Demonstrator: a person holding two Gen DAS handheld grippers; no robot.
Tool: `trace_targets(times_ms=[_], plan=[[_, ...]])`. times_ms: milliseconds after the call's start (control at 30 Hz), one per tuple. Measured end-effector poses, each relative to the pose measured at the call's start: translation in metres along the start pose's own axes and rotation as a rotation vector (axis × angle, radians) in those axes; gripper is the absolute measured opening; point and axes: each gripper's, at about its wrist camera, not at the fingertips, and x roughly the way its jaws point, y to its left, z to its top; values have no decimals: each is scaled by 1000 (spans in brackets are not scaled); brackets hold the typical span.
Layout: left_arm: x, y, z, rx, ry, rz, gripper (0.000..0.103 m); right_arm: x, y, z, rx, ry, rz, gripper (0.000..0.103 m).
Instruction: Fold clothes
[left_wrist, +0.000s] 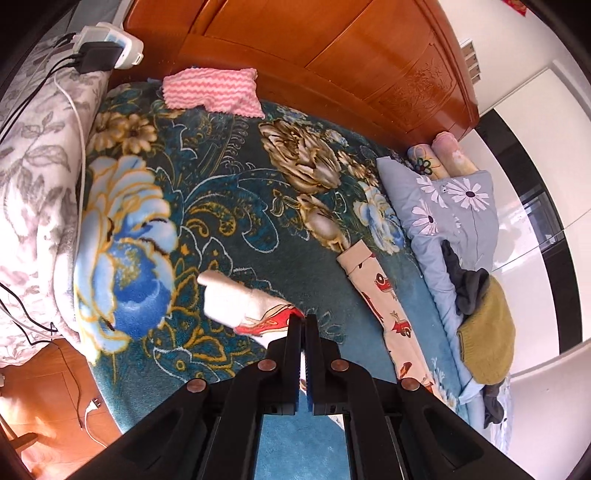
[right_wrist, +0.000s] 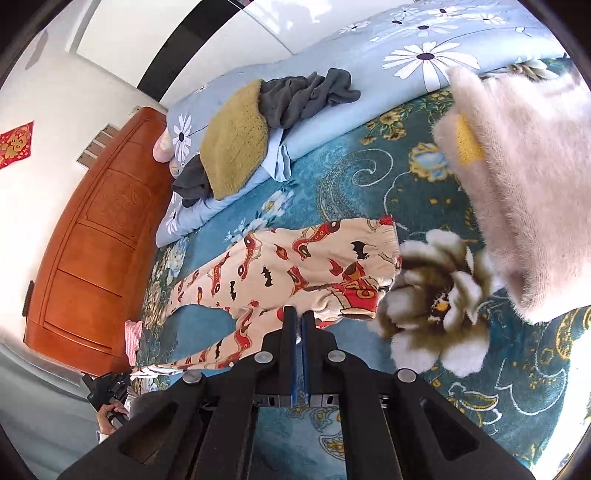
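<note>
Cream children's trousers (right_wrist: 280, 266) with red cars and black bats lie on the teal flowered blanket (right_wrist: 369, 184). My right gripper (right_wrist: 299, 315) is shut on the trousers' lower edge near the waist end. In the left wrist view one leg (left_wrist: 384, 295) stretches along the blanket, and the other leg's end (left_wrist: 243, 306) is lifted and bunched. My left gripper (left_wrist: 303, 319) is shut on that bunched cuff with the red car print.
A pink zigzag cloth (left_wrist: 212, 92) lies by the wooden headboard (left_wrist: 332, 48). A blue daisy quilt (right_wrist: 369, 74) carries an olive knit (right_wrist: 236, 140) and a dark grey garment (right_wrist: 303, 92). A pale fuzzy garment (right_wrist: 524, 184) lies at right. A charger (left_wrist: 99, 51) rests on a grey-leaf pillow (left_wrist: 33, 166).
</note>
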Motion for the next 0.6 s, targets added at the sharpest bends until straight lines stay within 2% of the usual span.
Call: trace_targets(times_ms=[133,300,400,600], plan=[[-8,-14,10,27,-19,18,2,-10,-6,-2,9,16,27,2],[10,-57,31,88,-13,59,2,2,2,26,7,3,52,2],[40,-89,47,117,18,105,2,17,2,49,34,-7,58,2],[133,-154,66,202,104,199,2,68,3,98,56,0,-5,2]])
